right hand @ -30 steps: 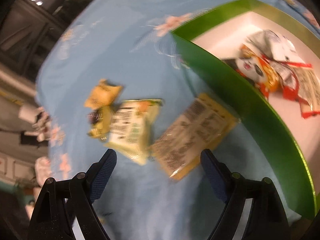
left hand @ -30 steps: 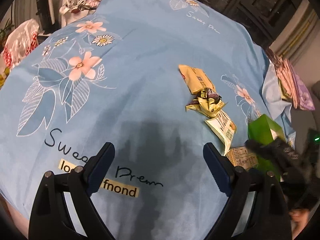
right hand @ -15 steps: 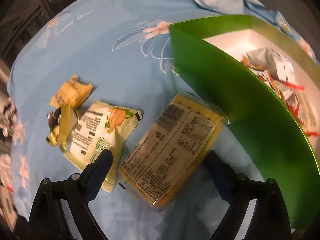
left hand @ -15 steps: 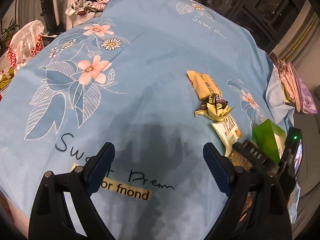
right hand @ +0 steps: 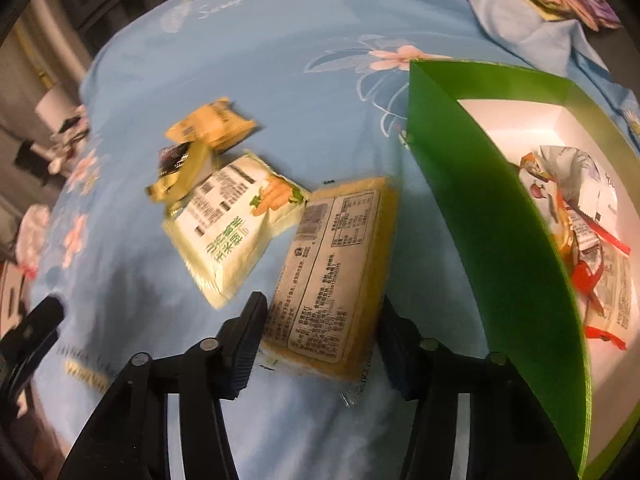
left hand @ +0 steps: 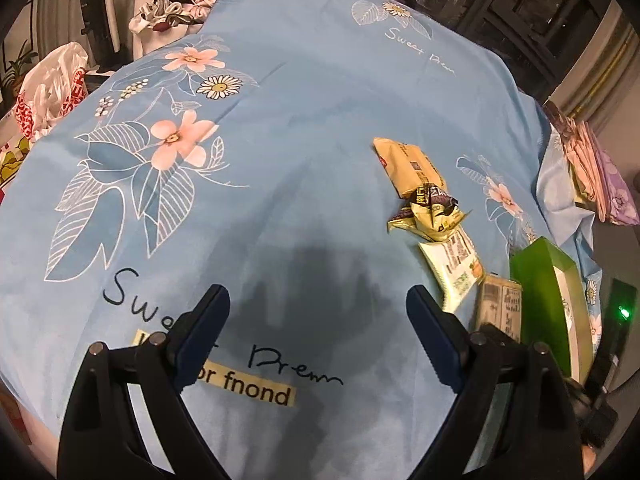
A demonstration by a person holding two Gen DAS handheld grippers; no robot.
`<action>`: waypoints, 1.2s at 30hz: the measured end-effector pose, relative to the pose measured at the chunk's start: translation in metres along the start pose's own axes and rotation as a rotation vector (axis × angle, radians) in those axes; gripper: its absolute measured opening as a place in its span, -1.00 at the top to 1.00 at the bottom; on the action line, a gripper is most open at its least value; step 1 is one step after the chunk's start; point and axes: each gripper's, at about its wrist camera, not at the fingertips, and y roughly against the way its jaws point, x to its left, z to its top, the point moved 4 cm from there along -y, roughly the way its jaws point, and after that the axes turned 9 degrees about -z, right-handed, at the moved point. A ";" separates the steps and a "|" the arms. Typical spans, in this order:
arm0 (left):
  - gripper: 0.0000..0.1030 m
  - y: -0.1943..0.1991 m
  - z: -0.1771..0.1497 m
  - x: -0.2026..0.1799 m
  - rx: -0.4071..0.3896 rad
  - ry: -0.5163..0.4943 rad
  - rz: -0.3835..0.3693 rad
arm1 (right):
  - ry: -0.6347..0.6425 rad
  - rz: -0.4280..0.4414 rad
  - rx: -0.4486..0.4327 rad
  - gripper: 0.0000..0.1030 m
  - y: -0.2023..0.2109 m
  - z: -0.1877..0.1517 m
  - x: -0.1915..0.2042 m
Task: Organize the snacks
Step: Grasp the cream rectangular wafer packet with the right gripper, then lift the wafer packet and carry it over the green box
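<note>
Right gripper [right hand: 320, 336] down low on the blue flowered sheet [right hand: 280, 60], fingers on both sides of the flat yellow cracker pack [right hand: 332, 268]. Touching its edges, it seems, but cannot tell if squeezing tight. Pack lying just left of the green box [right hand: 480, 208], with more snack bags [right hand: 580, 220] inside. Carrot bag [right hand: 236, 224] and two small yellow wrappers [right hand: 200, 144] farther left. Left gripper [left hand: 316, 344] wide open over bare sheet, holding nothing.

Each claw [left hand: 318, 332] [right hand: 320, 328] has black angular plastic arms, silver round screws at the joints, and dark blue ribbed fingers [left hand: 204, 332].
</note>
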 end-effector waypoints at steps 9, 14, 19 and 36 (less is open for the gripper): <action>-0.75 -0.016 -0.007 -0.016 0.051 -0.027 -0.004 | 0.054 0.151 0.066 0.38 0.015 -0.010 -0.005; -0.75 -0.025 -0.013 -0.027 0.075 -0.078 -0.002 | 0.012 0.144 0.081 0.36 0.000 -0.005 -0.013; -0.75 -0.029 -0.015 -0.027 0.099 -0.087 -0.005 | -0.013 0.215 0.080 0.44 -0.003 -0.006 -0.017; -0.71 -0.029 -0.016 -0.023 0.123 -0.036 -0.026 | 0.117 0.523 0.160 0.62 0.028 -0.026 0.030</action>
